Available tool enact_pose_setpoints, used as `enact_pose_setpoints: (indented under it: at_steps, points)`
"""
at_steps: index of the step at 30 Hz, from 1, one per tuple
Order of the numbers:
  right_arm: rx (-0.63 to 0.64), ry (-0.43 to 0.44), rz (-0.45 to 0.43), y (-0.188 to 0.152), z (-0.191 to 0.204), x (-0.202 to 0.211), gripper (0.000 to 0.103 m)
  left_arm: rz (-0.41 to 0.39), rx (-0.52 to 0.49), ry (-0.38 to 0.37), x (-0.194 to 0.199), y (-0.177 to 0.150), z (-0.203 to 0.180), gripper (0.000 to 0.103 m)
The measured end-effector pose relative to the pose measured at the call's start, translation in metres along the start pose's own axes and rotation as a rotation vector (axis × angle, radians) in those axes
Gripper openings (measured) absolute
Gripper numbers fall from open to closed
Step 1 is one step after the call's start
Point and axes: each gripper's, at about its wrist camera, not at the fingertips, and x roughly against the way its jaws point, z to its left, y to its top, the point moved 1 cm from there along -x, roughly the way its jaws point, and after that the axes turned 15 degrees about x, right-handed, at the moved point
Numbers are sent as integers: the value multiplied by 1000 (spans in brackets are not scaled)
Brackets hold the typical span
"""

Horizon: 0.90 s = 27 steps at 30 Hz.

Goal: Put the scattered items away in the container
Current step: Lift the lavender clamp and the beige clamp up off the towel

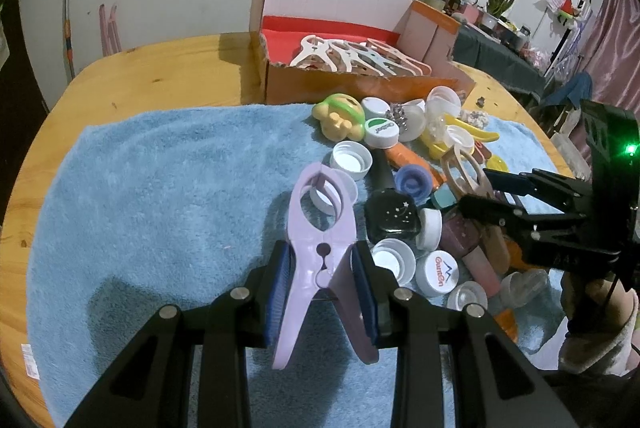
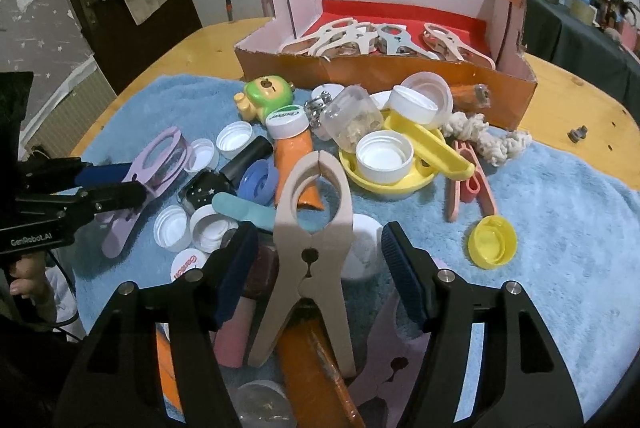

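- Lilac plastic, hard and glossy: the lilac peg [image 1: 320,248] is clamped at its hinge between the left gripper [image 1: 323,282] pads, lifted over the blue towel [image 1: 160,196], well short of the cardboard box [image 1: 352,84].
- Beige peg [image 2: 310,252] stands between the right gripper [image 2: 320,270] jaws, which are apart and not pressing it, nearer me than the box.
- Both pegs look light, stiff and slick; gripping at the waist seems safest.

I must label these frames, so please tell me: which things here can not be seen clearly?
- Right wrist view: orange tube, bottom edge cuts it off.
- Right wrist view: beige clip between the right gripper pads; contact unclear.
- Left wrist view: cardboard box floor, front wall hides part.
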Motion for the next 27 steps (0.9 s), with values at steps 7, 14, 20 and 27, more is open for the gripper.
enact_pose_setpoints:
  at_steps: [7, 14, 20, 27]
  points:
    - [14, 18, -14, 0, 1, 3, 35, 2, -6, 2, -1, 0, -2, 34]
    - [10, 41, -43, 0, -1, 10, 35, 4, -10, 6, -3, 0, -5, 34]
    - [11, 35, -76, 4, -4, 20, 35, 4, -15, 7, -3, 1, -8, 34]
    - [6, 36, -97, 9, -7, 25, 35, 4, -15, 7, -3, 2, -8, 34]
